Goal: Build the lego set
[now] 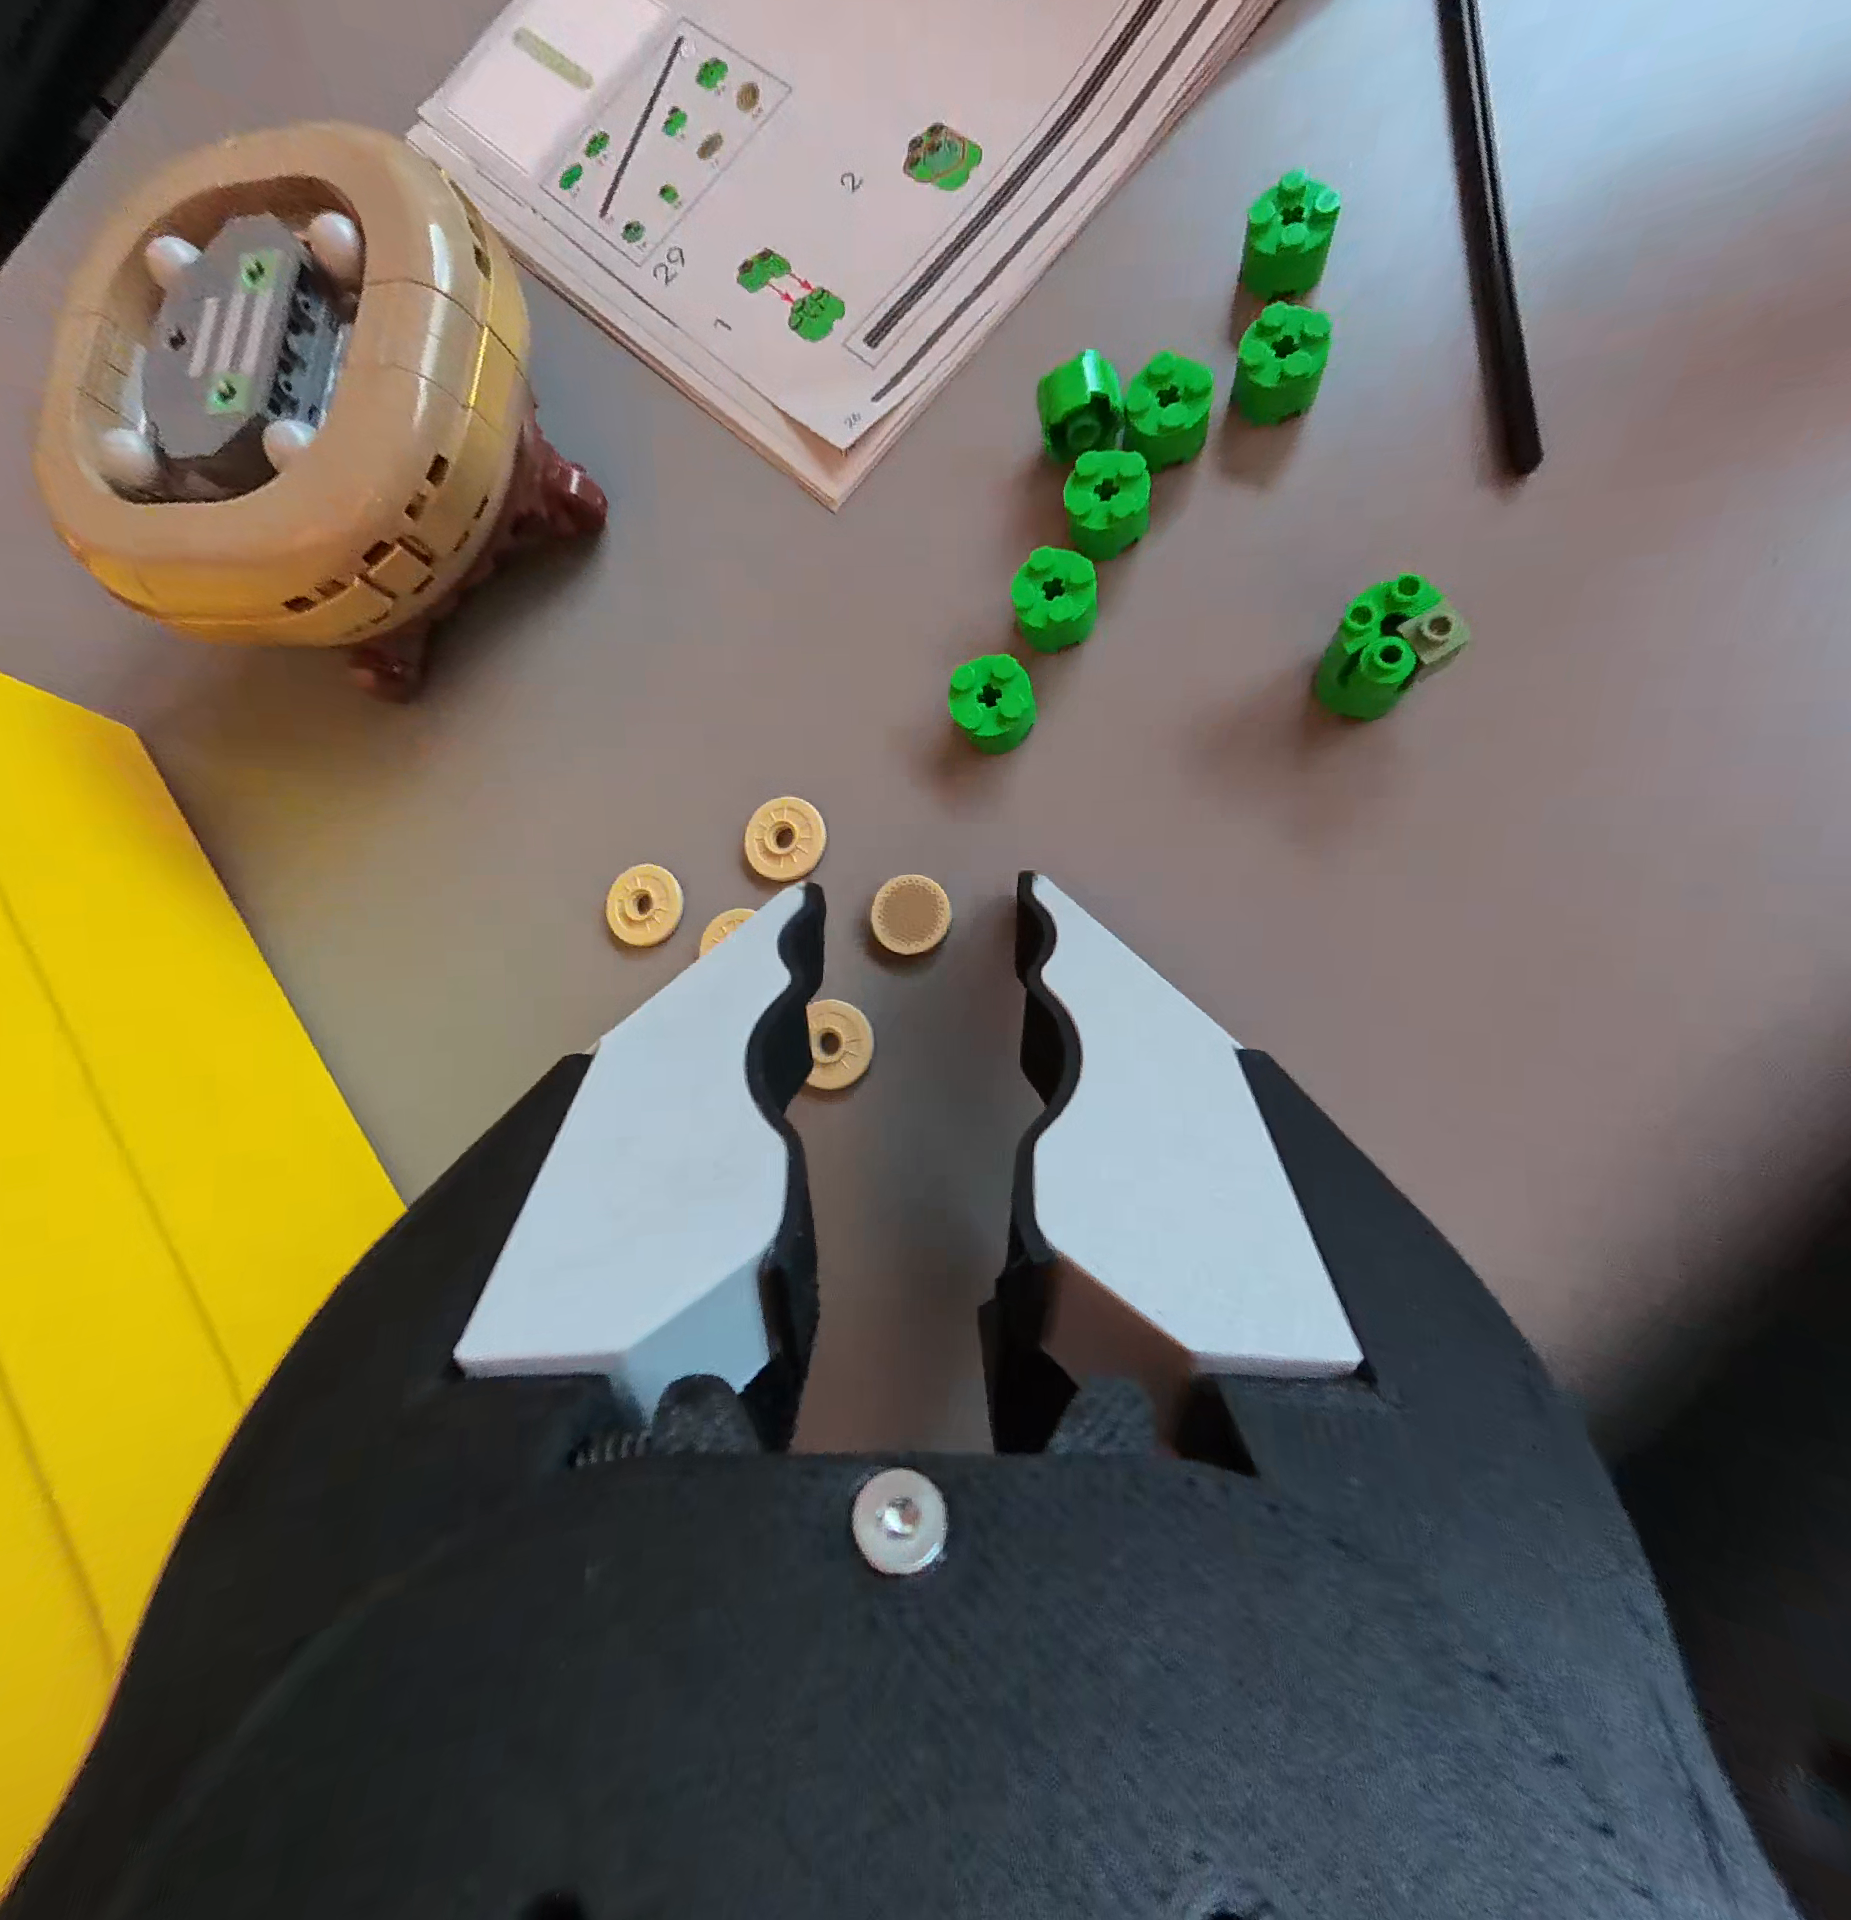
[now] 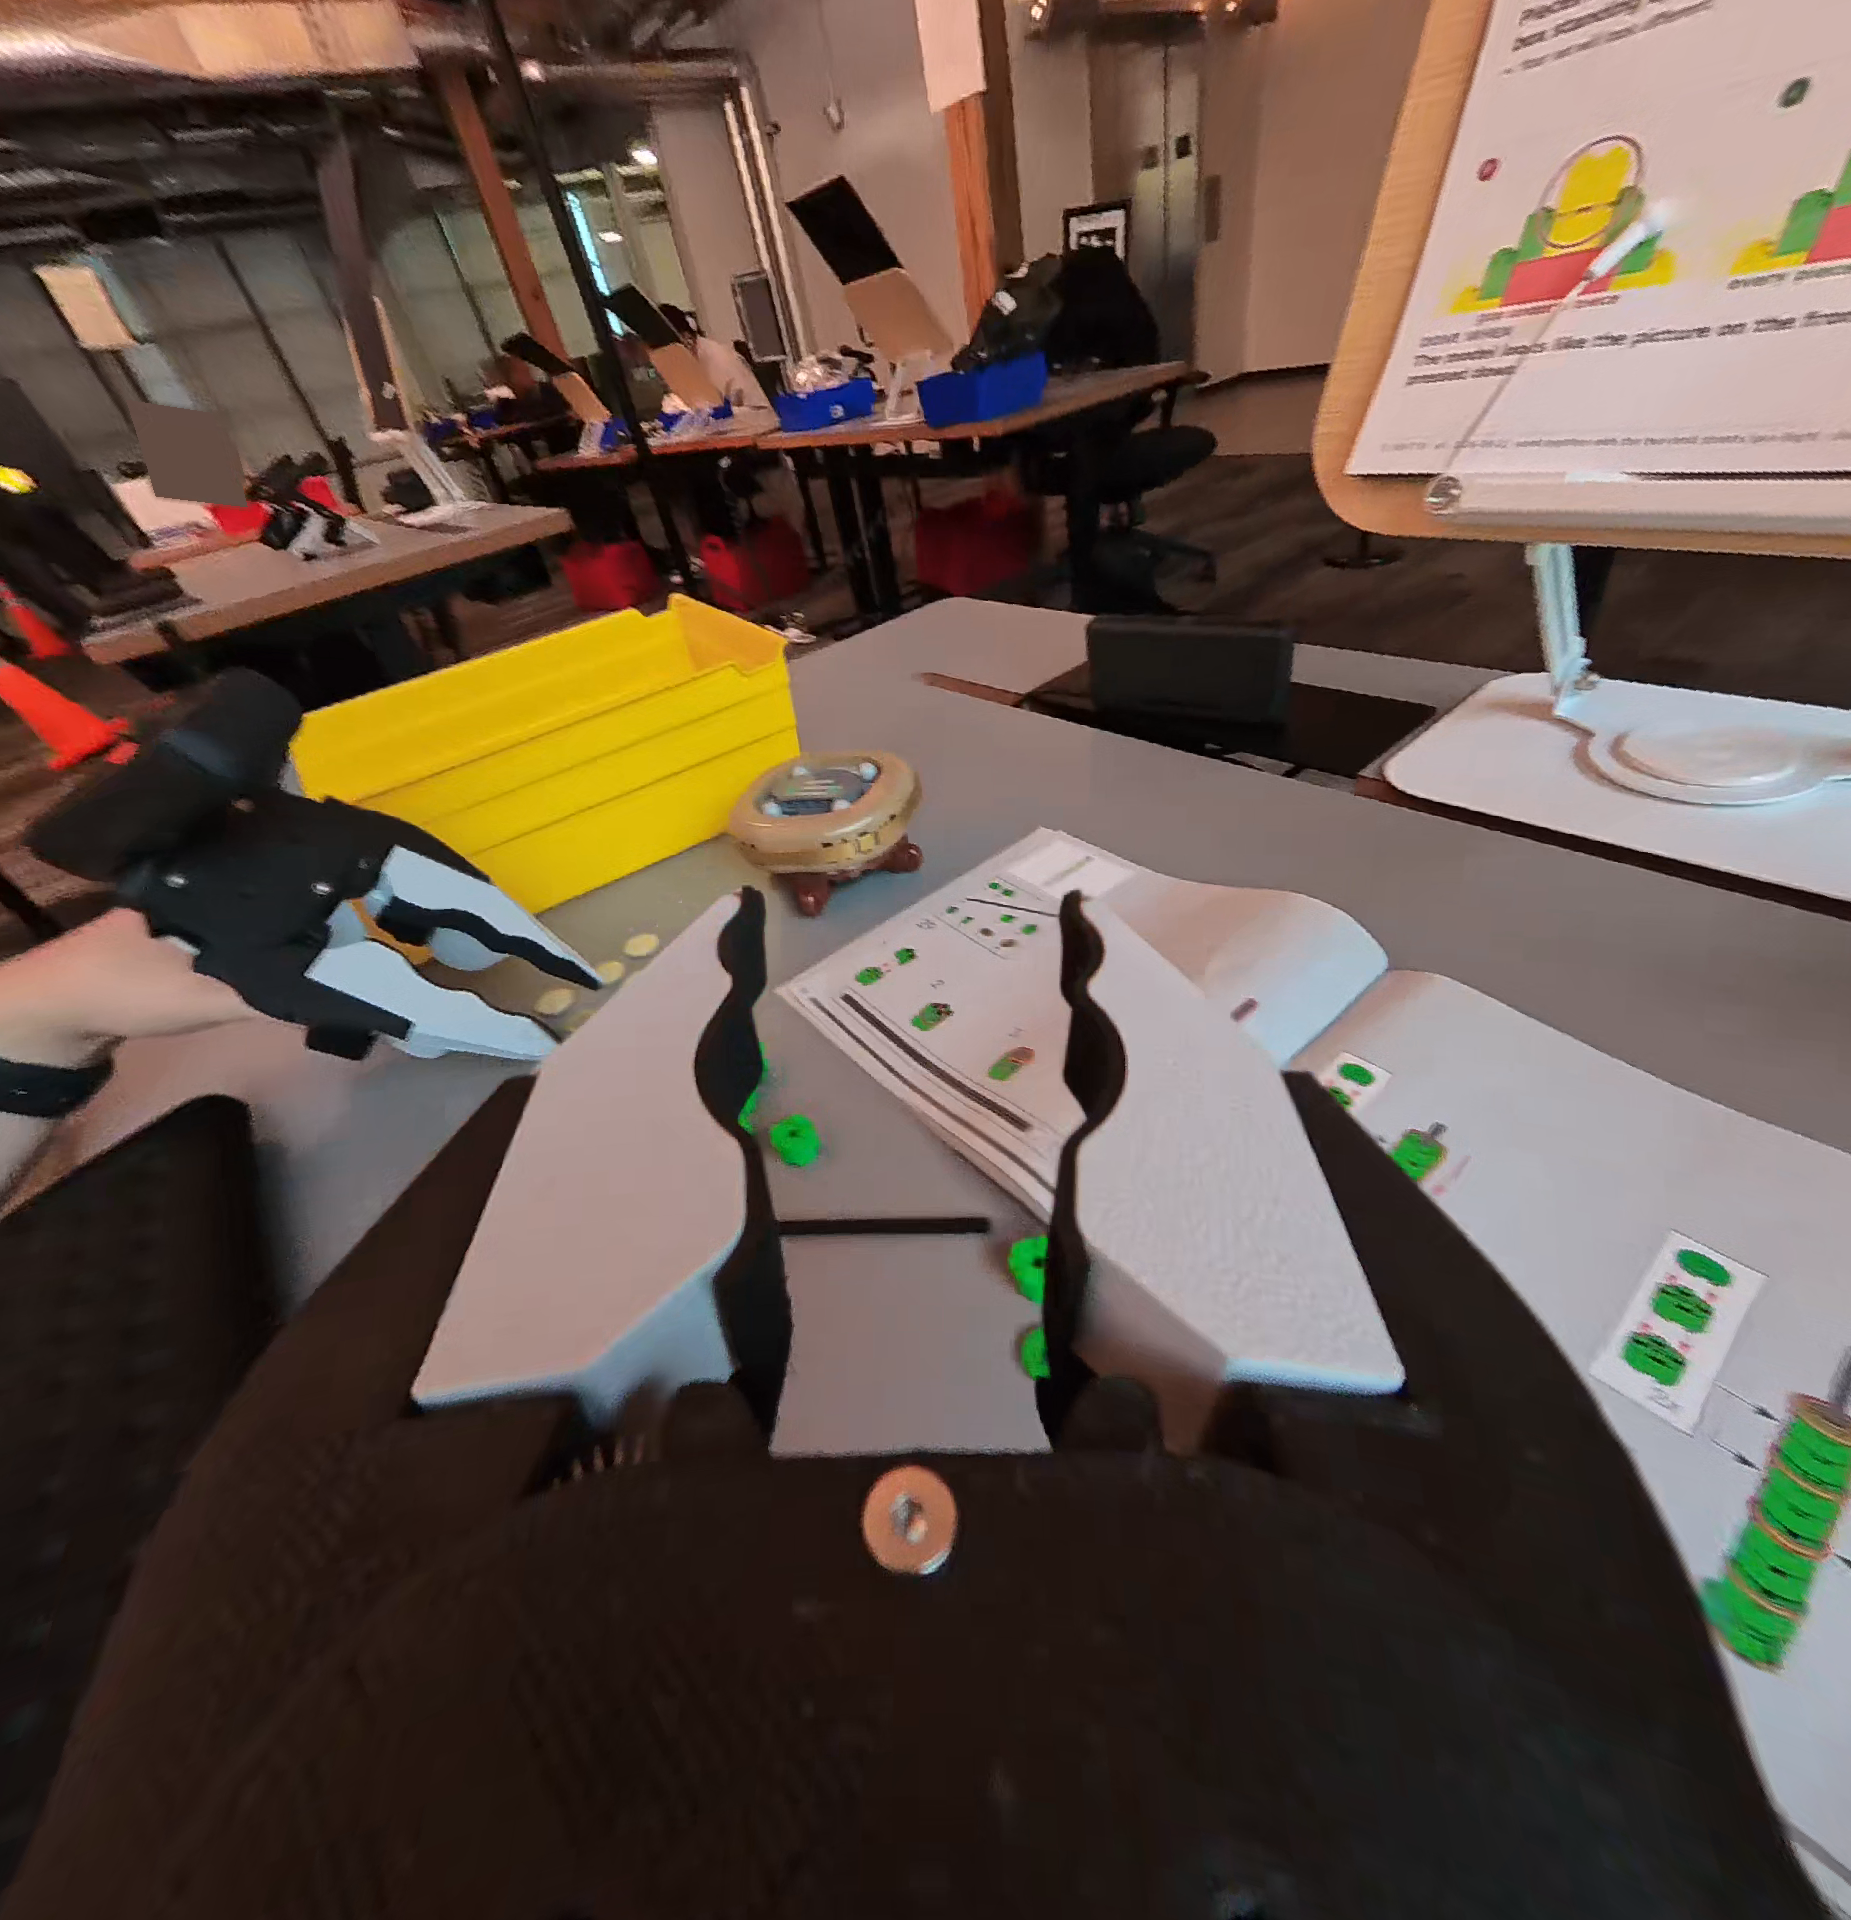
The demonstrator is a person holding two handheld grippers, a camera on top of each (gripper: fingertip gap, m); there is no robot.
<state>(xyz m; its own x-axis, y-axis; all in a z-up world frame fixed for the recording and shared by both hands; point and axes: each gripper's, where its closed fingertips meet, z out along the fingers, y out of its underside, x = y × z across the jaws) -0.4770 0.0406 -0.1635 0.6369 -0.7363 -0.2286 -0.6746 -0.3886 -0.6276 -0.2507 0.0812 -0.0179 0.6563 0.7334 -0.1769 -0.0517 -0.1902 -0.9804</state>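
Observation:
My left gripper (image 1: pixel 919 894) is open and empty, its tips just above the table on either side of a tan round tile (image 1: pixel 910 913). Several more tan round tiles (image 1: pixel 785 838) lie beside it. Several green round bricks (image 1: pixel 1054 598) are scattered beyond, and a small green sub-assembly with an olive piece (image 1: pixel 1386 646) stands to the right. A long black axle (image 1: pixel 1485 229) lies at the far right. My right gripper (image 2: pixel 905 914) is open and empty, raised above the table over the black axle (image 2: pixel 885 1227) and green bricks (image 2: pixel 793 1140). The left gripper (image 2: pixel 562 997) also shows in the right wrist view.
A tan round pot model on brown feet (image 1: pixel 277 384) stands at the far left, next to a yellow bin (image 1: pixel 100 1039). The open instruction booklet (image 1: pixel 796 208) lies at the back. In the right wrist view a tilted stand with a printed sheet (image 2: pixel 1627 260) stands at the right. Spacing between my two grippers at the tips: around 25 cm. The long black axle (image 1: pixel 1485 229) is about equally far from each gripper, around 15 cm.

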